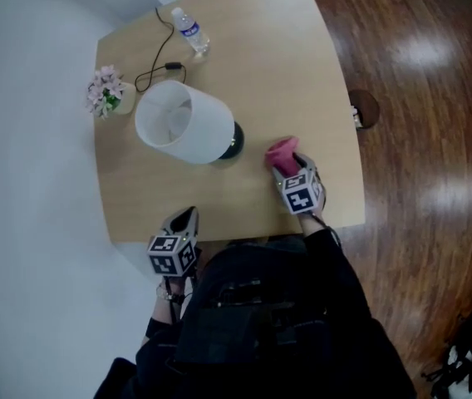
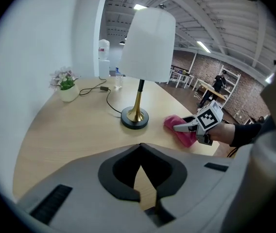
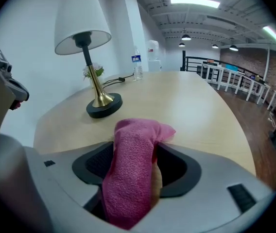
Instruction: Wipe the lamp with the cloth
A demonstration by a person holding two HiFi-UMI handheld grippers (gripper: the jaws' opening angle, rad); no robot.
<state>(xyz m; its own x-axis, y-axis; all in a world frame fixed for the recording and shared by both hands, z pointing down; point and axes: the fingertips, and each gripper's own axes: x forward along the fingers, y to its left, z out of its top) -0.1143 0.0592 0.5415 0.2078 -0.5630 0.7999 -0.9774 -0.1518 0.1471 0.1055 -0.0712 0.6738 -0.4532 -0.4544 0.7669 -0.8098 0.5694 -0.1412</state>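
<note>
**Head view.** Looking steeply down on a pale wood-grain table [image 1: 277, 65] with rounded corners, set on dark glossy floorboards [image 1: 419, 98]. Showing the table lamp [image 1: 182, 121] standing upright near the middle, its smooth white tapered shade hiding the stem and its round black base peeping out at the shade's right. Showing the pink cloth [image 1: 282, 152] bunched just right of that base, apart from it, at the tips of the right gripper [image 1: 288, 166]. Showing the left gripper [image 1: 186, 216] at the near table edge, well apart from the lamp. Also showing a clear plastic water bottle [image 1: 191, 32], a thin black cable [image 1: 157, 69] and a small pot of pale flowers [image 1: 107, 92] along the far side.

**Left gripper view.** Showing the matte grey jaws closed tip to tip, gripping nothing. Beyond them, showing a flared brass-coloured stem rising from the flat black disc base, with the cloth lying on the tabletop to its right.

**Right gripper view.** Showing the jaws spread wide, with the nubbly, terry-textured cloth draped lengthwise and loose in the gap. Showing its folded end resting on the tabletop short of the lamp base.
</note>
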